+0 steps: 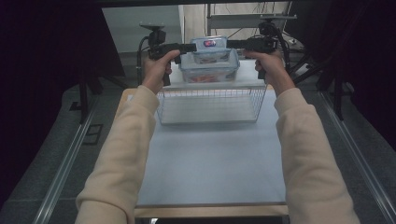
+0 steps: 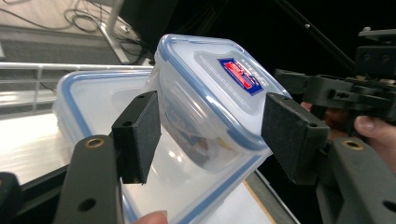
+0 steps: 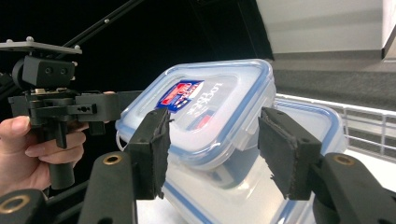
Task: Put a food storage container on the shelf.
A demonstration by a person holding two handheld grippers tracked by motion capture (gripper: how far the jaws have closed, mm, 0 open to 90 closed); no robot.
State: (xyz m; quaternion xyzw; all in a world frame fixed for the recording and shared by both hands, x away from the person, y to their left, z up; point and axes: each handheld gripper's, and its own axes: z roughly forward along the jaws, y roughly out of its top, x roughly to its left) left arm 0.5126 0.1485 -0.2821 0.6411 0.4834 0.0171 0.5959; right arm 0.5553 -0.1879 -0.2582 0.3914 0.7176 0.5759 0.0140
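Note:
A small clear container [image 1: 209, 46] [image 2: 210, 79] [image 3: 210, 98] with a blue-rimmed lid and a red and blue label rests tilted on a larger clear container [image 1: 210, 70] [image 2: 93, 98] [image 3: 317, 121] at the table's far end. My left gripper [image 1: 192, 47] [image 2: 211, 109] reaches in from the left. My right gripper [image 1: 231, 45] [image 3: 215, 121] reaches in from the right. Each has the small container between its pads, and both stand open, close to its sides. The large container holds something reddish.
A wire basket [image 1: 210, 89] stands just in front of the containers on the pale table [image 1: 210, 158]. Black stands and cables crowd the dark space behind and beside the far edge. A metal rail [image 2: 37, 70] runs past the containers.

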